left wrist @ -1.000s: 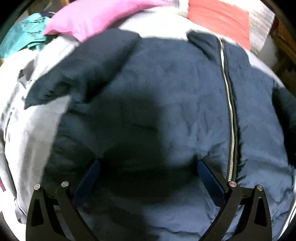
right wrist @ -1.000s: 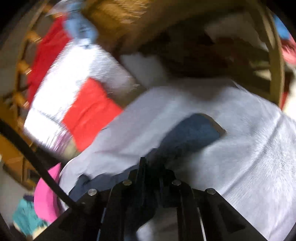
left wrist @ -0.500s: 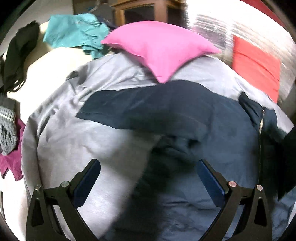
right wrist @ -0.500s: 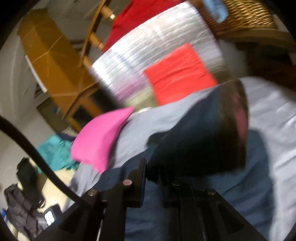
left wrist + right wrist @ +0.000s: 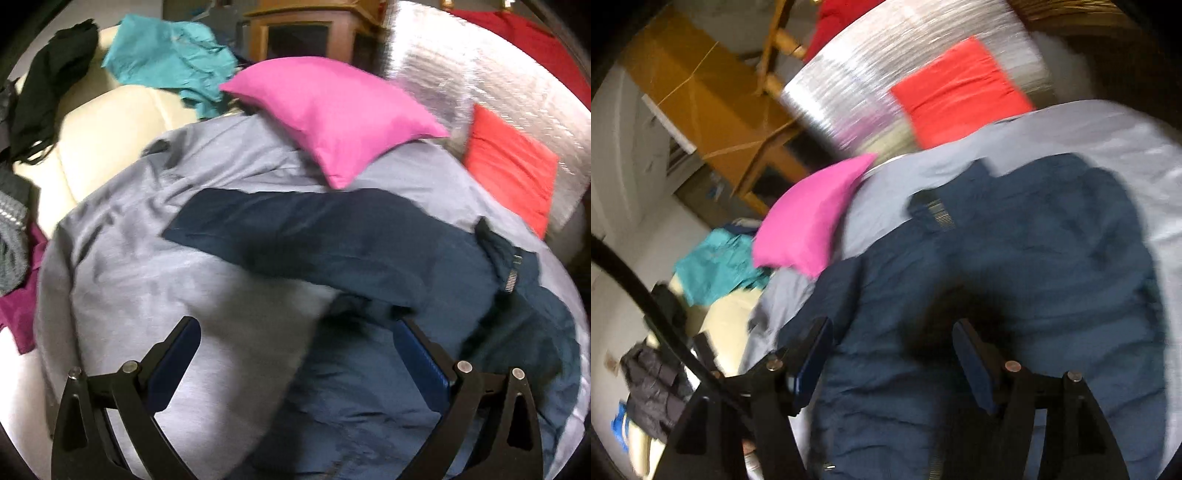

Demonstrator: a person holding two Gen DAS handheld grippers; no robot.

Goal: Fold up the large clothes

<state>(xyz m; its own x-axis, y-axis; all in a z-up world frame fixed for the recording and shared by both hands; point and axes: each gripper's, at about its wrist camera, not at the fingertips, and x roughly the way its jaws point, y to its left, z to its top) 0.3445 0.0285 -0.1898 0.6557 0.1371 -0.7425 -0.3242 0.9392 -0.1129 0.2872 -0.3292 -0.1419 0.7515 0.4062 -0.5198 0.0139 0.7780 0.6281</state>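
A dark navy zip jacket (image 5: 388, 258) lies on a grey sheet (image 5: 147, 266). Its left sleeve (image 5: 277, 225) stretches out flat to the left. In the right wrist view the jacket (image 5: 1015, 277) has its right side folded over the body. My left gripper (image 5: 297, 354) is open and empty above the jacket's left edge. My right gripper (image 5: 892, 354) is open and empty just above the jacket.
A pink pillow (image 5: 332, 110) lies on the sheet behind the jacket, a red cushion (image 5: 513, 166) against a silver panel to the right. Teal cloth (image 5: 170, 59) and dark garments (image 5: 48, 81) lie on a cream couch at left. Wooden furniture (image 5: 701, 96) stands behind.
My right gripper carried the jacket's right sleeve over the body, then opened and let it go. My left gripper pulled back and turned left, staying open.
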